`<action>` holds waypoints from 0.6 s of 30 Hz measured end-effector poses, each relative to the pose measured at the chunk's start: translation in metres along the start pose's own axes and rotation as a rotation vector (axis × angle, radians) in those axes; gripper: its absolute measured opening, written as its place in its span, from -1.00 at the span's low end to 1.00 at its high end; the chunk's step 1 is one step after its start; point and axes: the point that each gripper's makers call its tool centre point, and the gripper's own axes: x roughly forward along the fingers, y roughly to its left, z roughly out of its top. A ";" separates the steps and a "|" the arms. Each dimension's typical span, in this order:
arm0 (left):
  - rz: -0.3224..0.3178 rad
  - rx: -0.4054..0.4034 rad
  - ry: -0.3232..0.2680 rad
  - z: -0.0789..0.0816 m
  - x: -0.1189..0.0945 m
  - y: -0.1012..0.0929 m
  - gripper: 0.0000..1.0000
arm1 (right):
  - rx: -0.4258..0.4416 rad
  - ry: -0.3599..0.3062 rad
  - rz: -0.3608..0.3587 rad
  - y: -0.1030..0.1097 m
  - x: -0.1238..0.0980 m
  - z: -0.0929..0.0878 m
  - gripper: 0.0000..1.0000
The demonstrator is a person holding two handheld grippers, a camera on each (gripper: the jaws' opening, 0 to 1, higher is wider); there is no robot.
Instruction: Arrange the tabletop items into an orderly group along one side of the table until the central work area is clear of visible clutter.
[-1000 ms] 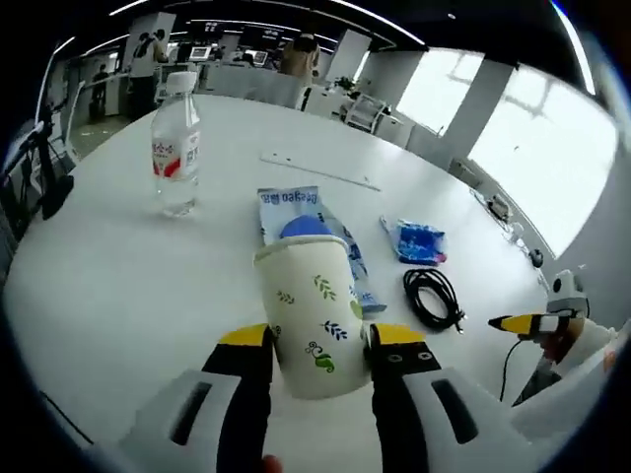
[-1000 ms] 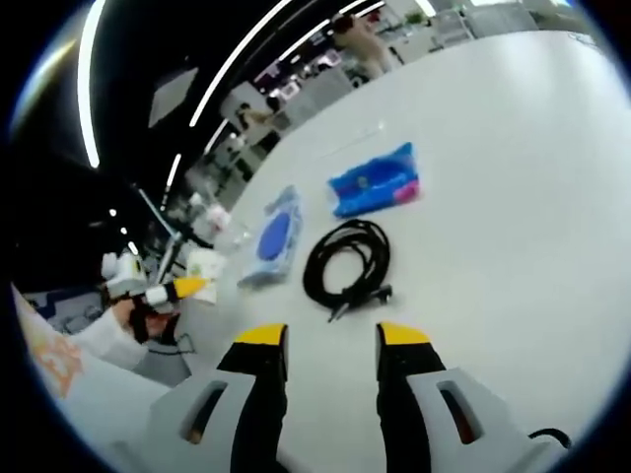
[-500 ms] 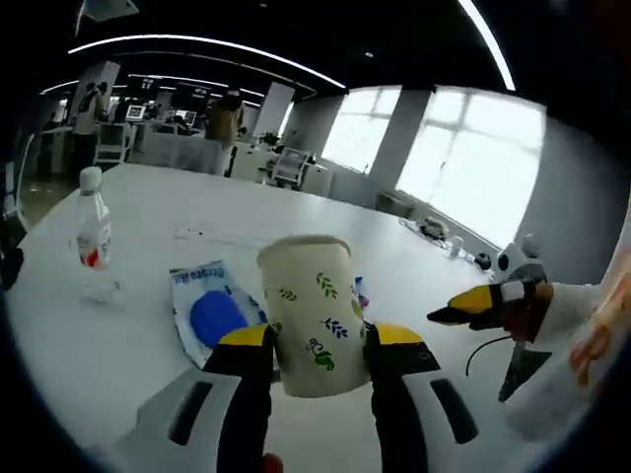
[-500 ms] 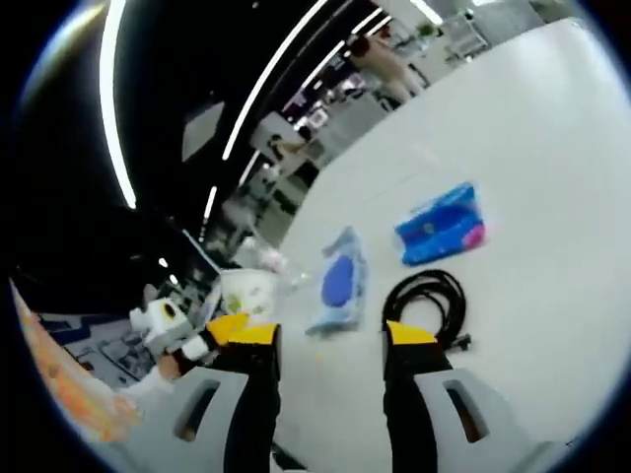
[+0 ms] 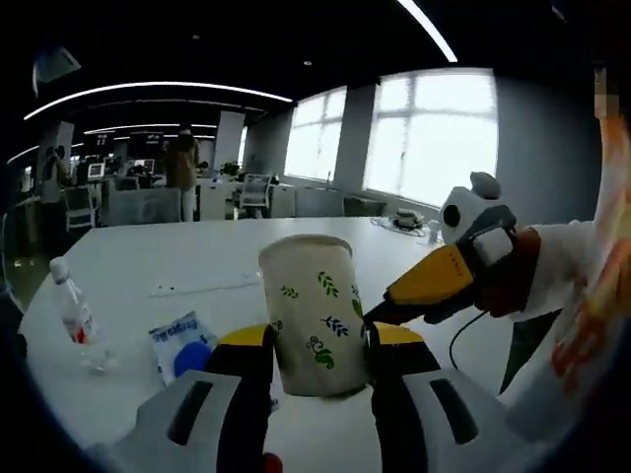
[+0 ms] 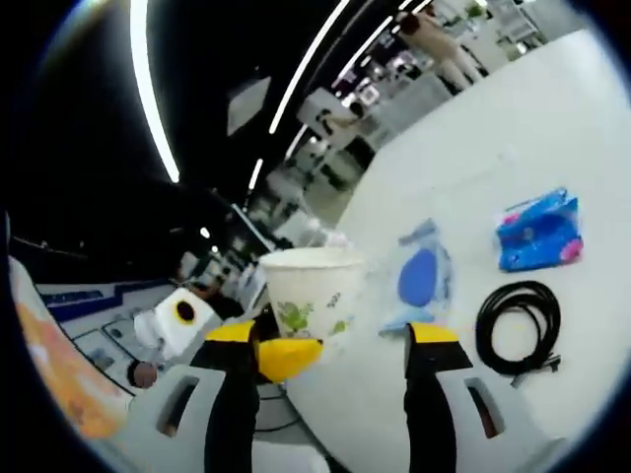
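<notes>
cream cup [image 5: 314, 313] green leaves, black cable [image 6: 520, 326]

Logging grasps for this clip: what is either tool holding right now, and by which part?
The left tool holds the paper cup by its lower side walls, lifted off the table. The right tool is open, holding nothing.

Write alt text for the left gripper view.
The left tongs grip a paper cup with leaf prints, lifted above a white table. The right tongs reach in beside the cup; a water bottle and blue packet sit behind.
</notes>
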 end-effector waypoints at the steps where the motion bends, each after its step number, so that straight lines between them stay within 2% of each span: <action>1: -0.003 0.002 0.000 0.000 0.000 -0.001 -0.25 | -0.014 0.005 0.002 0.002 0.002 0.000 0.13; 8: -0.050 0.092 0.022 0.003 0.002 -0.020 -0.25 | -0.044 0.015 -0.014 0.002 0.001 0.004 0.00; 10: -0.059 0.111 0.023 0.003 0.004 -0.024 -0.25 | -0.046 0.025 0.004 0.005 0.001 0.005 -0.12; 13: -0.054 0.110 0.026 0.003 0.007 -0.024 -0.24 | -0.061 0.028 -0.015 0.004 0.001 0.004 -0.14; 18: -0.047 0.135 0.039 0.001 0.007 -0.025 -0.21 | -0.154 0.030 -0.029 0.004 -0.002 0.004 -0.19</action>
